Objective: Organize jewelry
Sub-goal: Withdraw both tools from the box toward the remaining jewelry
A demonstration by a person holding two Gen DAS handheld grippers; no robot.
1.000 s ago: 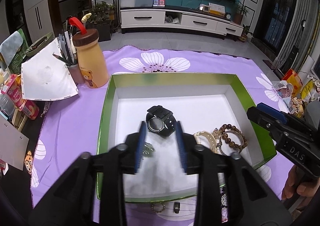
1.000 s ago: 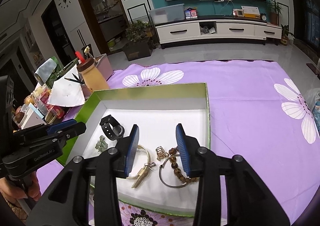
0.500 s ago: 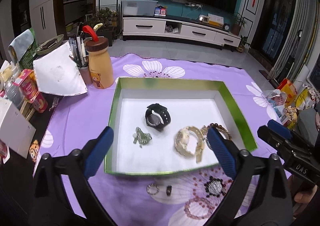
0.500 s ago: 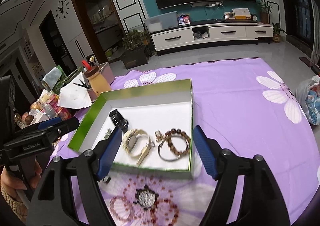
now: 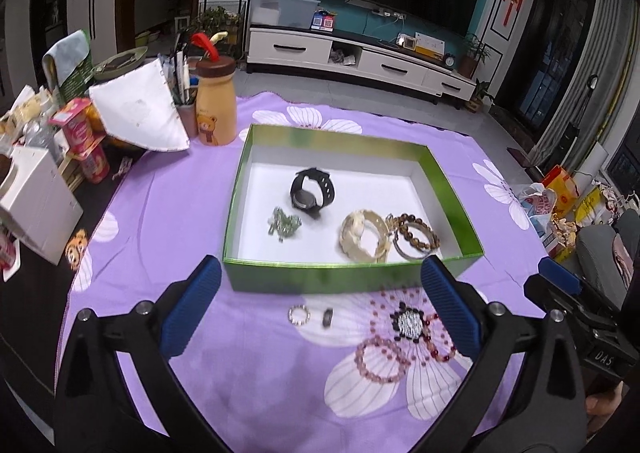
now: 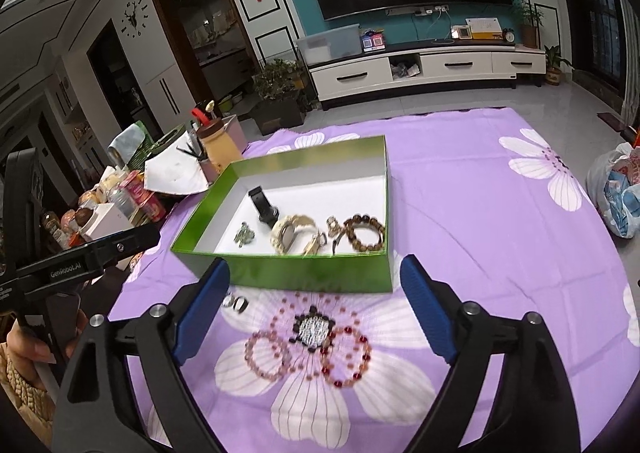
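Note:
A green box (image 5: pixel 348 277) (image 6: pixel 304 275) with a white floor holds a black watch (image 5: pixel 312 193), a green bead piece (image 5: pixel 284 224), a cream bangle (image 5: pixel 362 235) and a brown bead bracelet (image 5: pixel 416 239). On the purple cloth in front lie two small rings (image 5: pixel 299 314) (image 5: pixel 328 317), a pink bead bracelet (image 5: pixel 378 359) (image 6: pixel 267 351), a red bead bracelet (image 6: pixel 346 357) and a sparkly brooch (image 5: pixel 408 321) (image 6: pixel 312 329). My left gripper (image 5: pixel 320 309) and right gripper (image 6: pixel 314 309) are both open and empty, above the cloth in front of the box.
A yellow bear bottle (image 5: pixel 214 105), a pen cup (image 5: pixel 185 121), white paper (image 5: pixel 140 113), snack packs and a white carton (image 5: pixel 36 201) crowd the table's left. A plastic bag (image 6: pixel 618 193) lies off the right side.
Both grippers went from nearly shut over the box to wide open and pulled back, so the loose jewellery on the cloth in front of the box is now in view.

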